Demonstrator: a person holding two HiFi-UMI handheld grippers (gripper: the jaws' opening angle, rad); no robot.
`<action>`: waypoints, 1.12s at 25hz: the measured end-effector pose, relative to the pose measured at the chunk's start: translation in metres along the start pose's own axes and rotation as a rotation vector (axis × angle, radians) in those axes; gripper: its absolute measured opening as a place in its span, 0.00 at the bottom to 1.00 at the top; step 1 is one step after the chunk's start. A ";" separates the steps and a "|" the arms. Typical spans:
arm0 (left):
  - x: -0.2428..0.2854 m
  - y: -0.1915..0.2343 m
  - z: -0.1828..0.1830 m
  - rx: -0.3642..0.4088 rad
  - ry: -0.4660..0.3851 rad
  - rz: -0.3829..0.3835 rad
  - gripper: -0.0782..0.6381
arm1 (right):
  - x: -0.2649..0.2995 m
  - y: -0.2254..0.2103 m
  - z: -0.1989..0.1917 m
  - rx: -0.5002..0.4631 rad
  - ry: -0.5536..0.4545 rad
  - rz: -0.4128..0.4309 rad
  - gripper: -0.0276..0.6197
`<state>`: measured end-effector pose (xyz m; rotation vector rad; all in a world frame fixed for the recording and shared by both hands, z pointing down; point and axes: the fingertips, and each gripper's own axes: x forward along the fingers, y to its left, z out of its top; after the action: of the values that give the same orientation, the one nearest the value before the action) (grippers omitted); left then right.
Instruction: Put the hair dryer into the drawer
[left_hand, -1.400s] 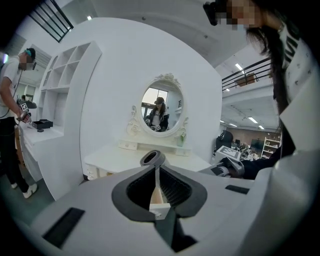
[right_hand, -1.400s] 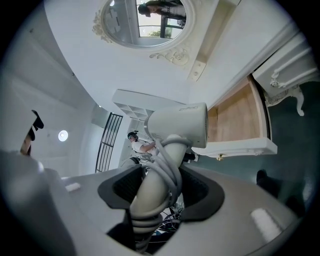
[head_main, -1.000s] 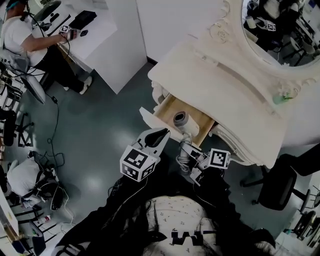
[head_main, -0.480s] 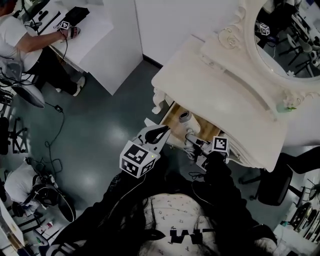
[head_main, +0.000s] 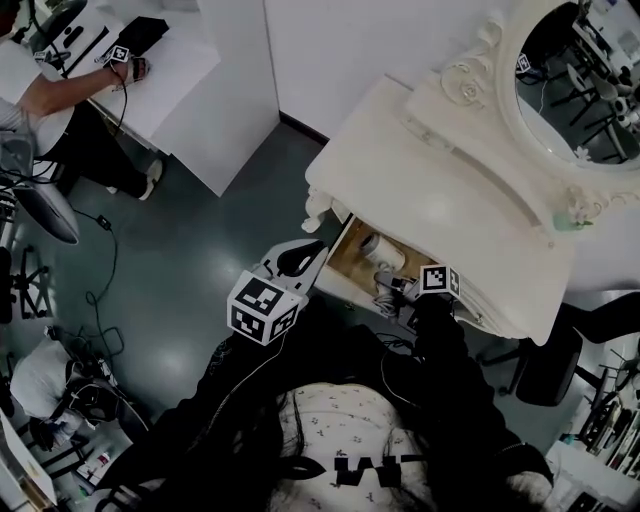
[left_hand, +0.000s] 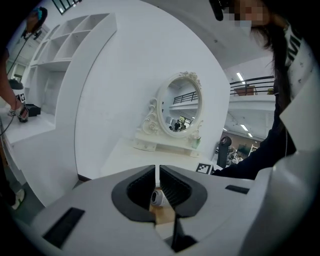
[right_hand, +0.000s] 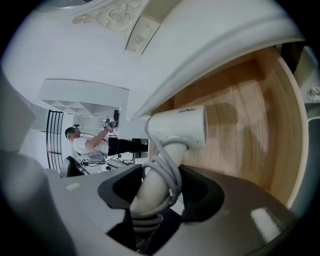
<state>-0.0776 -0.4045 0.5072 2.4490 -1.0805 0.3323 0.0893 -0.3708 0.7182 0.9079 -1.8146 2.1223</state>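
Inside the open drawer (head_main: 343, 252) of the white dressing table (head_main: 430, 190), the hair dryer (right_hand: 177, 127) is over the wooden bottom, its cord-wrapped handle pinched by the right gripper (right_hand: 160, 189). Just outside the drawer's front, the left gripper (left_hand: 158, 176) hovers, jaws pressed together on nothing.

Your white plastic hair dryer (right_hand: 177, 127), pale cord wound round its handle, is clamped by that handle in your right gripper (right_hand: 160, 172). Its round barrel lies crosswise inside the open drawer (right_hand: 240, 110). That shallow drawer, pale wood inside with a cream-white front, stands partly pulled out; whether the barrel touches its wooden floor you cannot tell.
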 end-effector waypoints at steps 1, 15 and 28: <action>0.001 0.002 0.000 -0.006 0.003 0.003 0.15 | 0.001 -0.002 0.003 -0.021 0.003 -0.011 0.42; 0.007 -0.005 -0.004 -0.034 0.012 0.080 0.15 | 0.028 -0.031 0.032 -0.303 0.087 -0.155 0.41; 0.008 -0.034 -0.009 -0.015 0.025 0.120 0.15 | 0.036 -0.054 0.040 -0.630 0.089 -0.302 0.41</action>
<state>-0.0472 -0.3852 0.5077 2.3656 -1.2176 0.3894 0.1016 -0.4048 0.7848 0.8301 -1.9646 1.2680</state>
